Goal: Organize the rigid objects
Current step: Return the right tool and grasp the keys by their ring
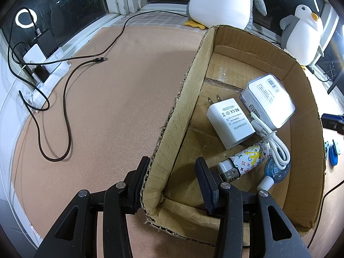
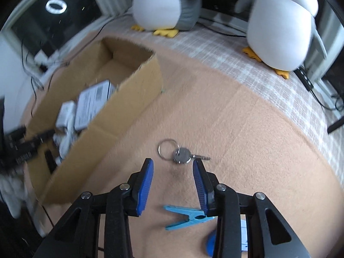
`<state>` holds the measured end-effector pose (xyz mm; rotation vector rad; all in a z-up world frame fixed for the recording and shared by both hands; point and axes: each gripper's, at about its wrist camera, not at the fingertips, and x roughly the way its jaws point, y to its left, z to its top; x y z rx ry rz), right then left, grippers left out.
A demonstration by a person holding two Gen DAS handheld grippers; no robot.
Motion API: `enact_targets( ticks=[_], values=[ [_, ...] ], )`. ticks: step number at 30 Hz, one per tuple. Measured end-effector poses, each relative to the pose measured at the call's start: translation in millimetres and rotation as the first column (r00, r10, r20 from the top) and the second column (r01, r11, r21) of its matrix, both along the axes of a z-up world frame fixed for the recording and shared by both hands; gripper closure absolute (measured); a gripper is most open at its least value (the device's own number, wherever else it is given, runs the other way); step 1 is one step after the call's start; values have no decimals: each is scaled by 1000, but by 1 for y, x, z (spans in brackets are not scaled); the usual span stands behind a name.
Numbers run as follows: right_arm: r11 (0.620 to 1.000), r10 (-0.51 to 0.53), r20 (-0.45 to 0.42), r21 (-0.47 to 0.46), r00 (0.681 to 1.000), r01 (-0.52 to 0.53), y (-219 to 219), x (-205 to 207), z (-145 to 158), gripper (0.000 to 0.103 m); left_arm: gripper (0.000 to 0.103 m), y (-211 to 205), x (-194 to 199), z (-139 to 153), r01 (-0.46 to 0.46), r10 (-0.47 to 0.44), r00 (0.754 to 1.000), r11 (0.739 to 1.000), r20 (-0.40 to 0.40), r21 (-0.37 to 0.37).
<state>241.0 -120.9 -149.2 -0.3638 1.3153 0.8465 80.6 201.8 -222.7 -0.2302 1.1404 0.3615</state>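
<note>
The right hand-held gripper hangs open over the small key on the bench beside the box (light, hard, flat, so pinch its round head).

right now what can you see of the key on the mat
A small silver key with a round head, metal by its shine, hangs on a thin wire split ring. It lies flat on the tan felt mat, blade pointing right, outside the cardboard box. The right gripper hangs above it with its jaws apart; contact is unclear.
</note>
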Motion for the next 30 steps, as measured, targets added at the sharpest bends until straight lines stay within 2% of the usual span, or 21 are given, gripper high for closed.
enact_targets(
  ticks=[9,14,22,30],
  values=[
    [973,193,97,-147,976,-178,14,-12,-15,69,55,-1,0,0,-3,3,1000,1000,-2,-5],
    [953,275,149,-174,950,-248,21,-12,-15,72,55,0,0,0,-5,5,1000,1000,-5,-13],
    [950,300,87,-116,950,-289,26,1,-18,85,54,3,1,-1,-12,12,1000,1000,-6,-23],
    [964,264,23,-53,964,-262,26,9,-20,85,54,2,2,-1,-17,17,1000,1000,-7,-22]
  ],
)
